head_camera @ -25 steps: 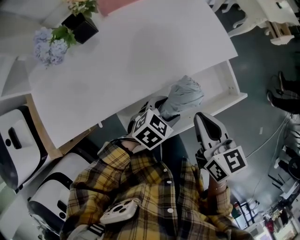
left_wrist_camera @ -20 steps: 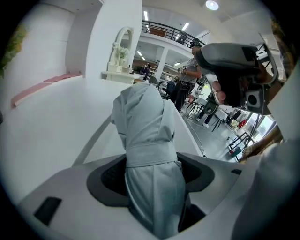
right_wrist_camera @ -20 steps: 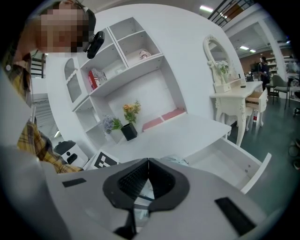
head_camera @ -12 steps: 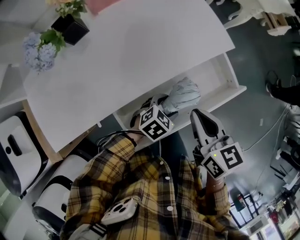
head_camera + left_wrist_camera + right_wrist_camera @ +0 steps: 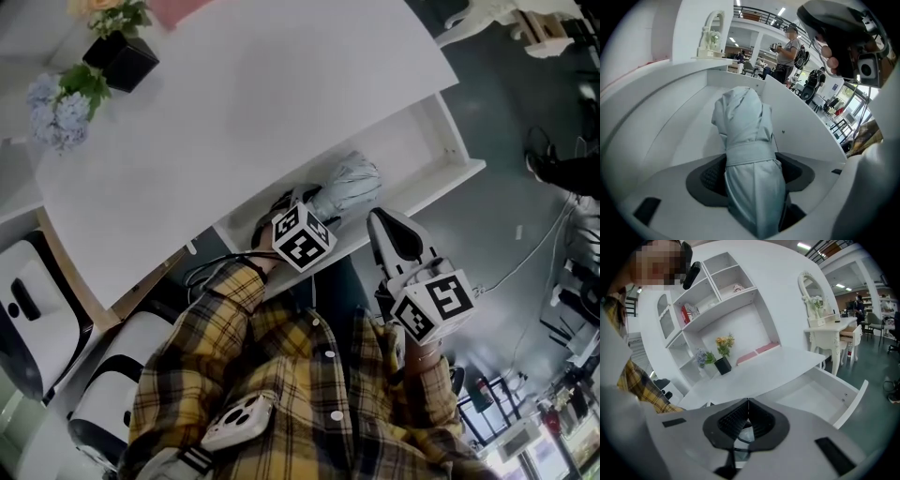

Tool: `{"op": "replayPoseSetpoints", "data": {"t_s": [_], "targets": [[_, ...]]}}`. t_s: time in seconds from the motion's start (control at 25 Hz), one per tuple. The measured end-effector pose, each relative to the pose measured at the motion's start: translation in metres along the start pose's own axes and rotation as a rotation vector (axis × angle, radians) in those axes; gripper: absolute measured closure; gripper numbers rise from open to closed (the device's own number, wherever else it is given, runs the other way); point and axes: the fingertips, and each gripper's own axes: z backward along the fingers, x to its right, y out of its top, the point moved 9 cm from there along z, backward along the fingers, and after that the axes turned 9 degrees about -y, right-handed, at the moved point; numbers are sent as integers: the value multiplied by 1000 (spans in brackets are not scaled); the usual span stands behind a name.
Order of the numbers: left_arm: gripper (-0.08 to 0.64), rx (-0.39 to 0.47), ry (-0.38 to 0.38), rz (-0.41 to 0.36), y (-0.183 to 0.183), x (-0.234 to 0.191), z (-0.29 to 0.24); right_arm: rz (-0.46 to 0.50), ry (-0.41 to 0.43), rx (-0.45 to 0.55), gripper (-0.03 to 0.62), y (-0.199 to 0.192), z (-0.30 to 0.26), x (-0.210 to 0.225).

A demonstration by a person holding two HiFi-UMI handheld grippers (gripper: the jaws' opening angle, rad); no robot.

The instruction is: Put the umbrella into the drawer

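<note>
A folded pale grey umbrella (image 5: 349, 182) lies with its tip end inside the open white drawer (image 5: 448, 148) under the white table (image 5: 253, 103). My left gripper (image 5: 312, 208) is shut on the umbrella's lower part. In the left gripper view the umbrella (image 5: 746, 140) runs out between the black pads of the left gripper (image 5: 752, 176), and its wrapped end rests on the floor of the drawer (image 5: 675, 136). My right gripper (image 5: 382, 223) hangs just in front of the drawer's front rim, shut and holding nothing. In its own view the pads of the right gripper (image 5: 747, 405) meet, above the drawer (image 5: 820, 390).
A black pot of flowers (image 5: 120, 58) and pale blue blooms (image 5: 54, 112) stand at the table's far left corner. White rounded units (image 5: 28, 319) sit on the floor at left. Cables (image 5: 539, 248) trail over the dark floor at right. People (image 5: 787, 51) stand far off.
The left gripper has carried the umbrella a little deeper into the drawer. The right gripper has stayed shut beside the drawer's front, shifting slightly with the body.
</note>
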Motion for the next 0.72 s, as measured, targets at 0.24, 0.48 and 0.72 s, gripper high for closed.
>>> {"op": "replayPoseSetpoints", "data": {"t_s": [0.24,0.48,0.72], "targets": [[236,2,-9,-8,-1,2,-4,5,7,-17,575,-5,-2,3],[238,23,-2,-15,-2,1,-2,17,-1,-22,575,-8,-5,5],[235,15,21,-30,-1,2,0,8,-3,-16,575,-11,-5,8]]}}
